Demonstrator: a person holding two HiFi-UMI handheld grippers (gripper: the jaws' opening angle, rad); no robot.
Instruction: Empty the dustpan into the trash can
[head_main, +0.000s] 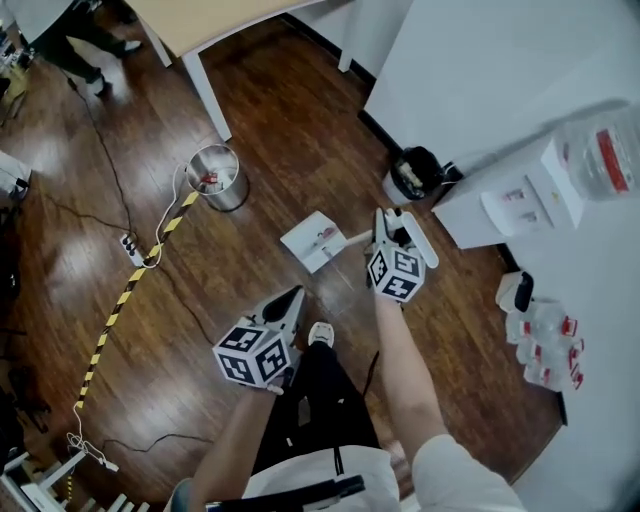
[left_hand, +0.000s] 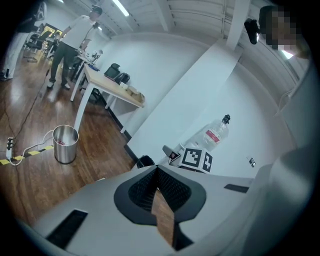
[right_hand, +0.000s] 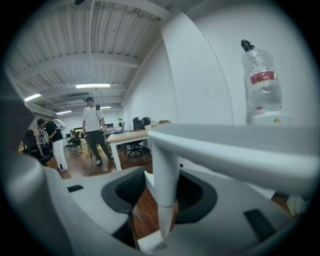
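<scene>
Floor (head_main: 300, 120): dark glossy wood planks, w/ a yellow-black striped tape line (head_main: 130, 290) across it. Trash can (head_main: 218, 178), a shiny steel cylinder, stands upright left of centre, red scraps inside. L gripper (head_main: 292, 298) is nearer the person. Its jaws are together, ribbed black pads (left_hand: 175, 187) meeting at the tips, nothing btwn them. Dustpan (head_main: 313, 240), flat white plastic and squarish, lies to the right of the can and apart from it, w/ red bits on it. Can't tell if it touches the floor. Its thin round white handle (right_hand: 165, 165) runs to the R gripper (head_main: 392, 222), whose jaws are clamped on it. Further right: round black bin (head_main: 415, 172) by the white wall, then a clear plastic bottle (head_main: 600, 160) w/ red label.
</scene>
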